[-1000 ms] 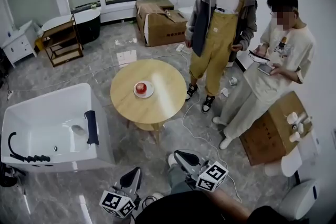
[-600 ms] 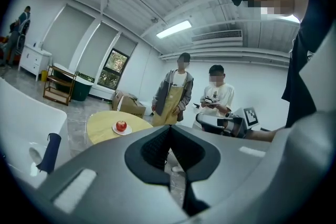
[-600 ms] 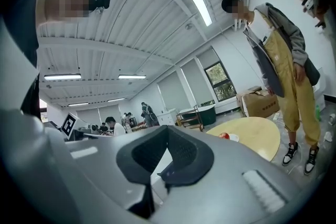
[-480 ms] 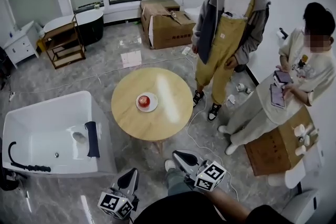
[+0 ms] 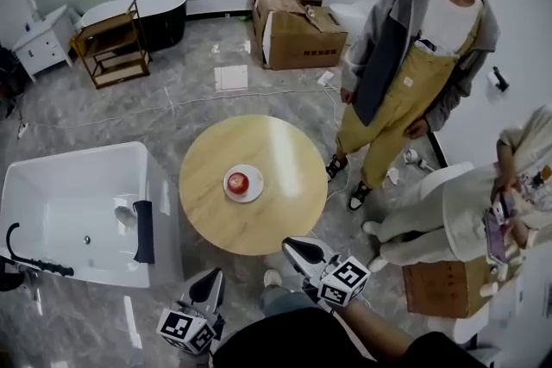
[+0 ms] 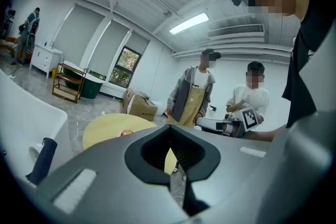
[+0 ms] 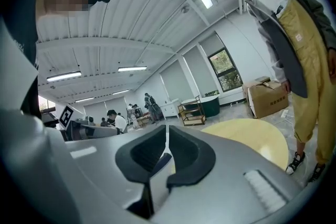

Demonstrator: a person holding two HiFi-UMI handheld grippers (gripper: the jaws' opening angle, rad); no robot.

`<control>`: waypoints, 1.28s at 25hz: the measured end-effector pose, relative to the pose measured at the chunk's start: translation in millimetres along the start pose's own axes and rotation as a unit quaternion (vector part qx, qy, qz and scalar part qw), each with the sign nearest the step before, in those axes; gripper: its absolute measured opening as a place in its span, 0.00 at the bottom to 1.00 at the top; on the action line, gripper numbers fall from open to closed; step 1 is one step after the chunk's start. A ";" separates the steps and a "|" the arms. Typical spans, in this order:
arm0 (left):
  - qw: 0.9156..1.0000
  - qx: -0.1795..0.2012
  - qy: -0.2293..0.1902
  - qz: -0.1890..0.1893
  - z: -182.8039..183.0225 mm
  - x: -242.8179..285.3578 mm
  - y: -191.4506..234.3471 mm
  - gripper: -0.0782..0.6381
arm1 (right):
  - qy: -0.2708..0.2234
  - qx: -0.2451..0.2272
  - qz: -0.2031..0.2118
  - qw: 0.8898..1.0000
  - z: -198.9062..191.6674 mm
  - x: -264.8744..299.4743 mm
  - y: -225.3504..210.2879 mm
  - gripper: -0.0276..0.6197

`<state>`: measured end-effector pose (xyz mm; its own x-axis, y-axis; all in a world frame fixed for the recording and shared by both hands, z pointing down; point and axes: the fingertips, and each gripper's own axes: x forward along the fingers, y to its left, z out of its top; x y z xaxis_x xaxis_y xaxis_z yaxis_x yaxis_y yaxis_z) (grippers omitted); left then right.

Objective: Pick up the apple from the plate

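- Between the left gripper's (image 6: 169, 128) jaws nothing is held; they are pressed together.
- The right gripper's (image 7: 167, 131) jaws are likewise closed on nothing.
- Both are held near the table's (image 5: 289, 142) edge.
- The apple (image 5: 239, 182) is seen on the plate (image 5: 256, 193), mid-table, well apart from both.

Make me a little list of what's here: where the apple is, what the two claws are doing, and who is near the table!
Apple: red, sitting on the white plate, nothing touching it
Plate: near the middle of the round wooden table
Left claw: shut, empty, on the near side, short of the table
Right claw: shut, empty, by the table's near edge
Person in yellow overalls: standing to the right of the table
Bathtub: white, left of the table
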<state>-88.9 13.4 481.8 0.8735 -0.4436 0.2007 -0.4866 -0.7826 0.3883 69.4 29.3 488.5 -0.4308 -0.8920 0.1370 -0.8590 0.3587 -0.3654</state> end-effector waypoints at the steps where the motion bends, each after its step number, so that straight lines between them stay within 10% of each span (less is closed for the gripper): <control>1: 1.000 -0.002 0.001 0.008 2.0 9.3 3.1 0.14 | 0.006 -0.001 0.003 1.000 1.4 5.6 -11.9 0.08; 32: 0.982 -0.088 0.013 0.166 -16.7 52.4 80.7 0.14 | 0.251 -0.129 0.064 0.957 -110.4 214.8 -188.4 0.51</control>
<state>-82.2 -65.8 538.7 0.6686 -0.6480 0.3647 -0.7363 -0.5083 0.4467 108.1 -199.5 688.4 -0.5608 -0.6150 0.5543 -0.8018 0.5705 -0.1781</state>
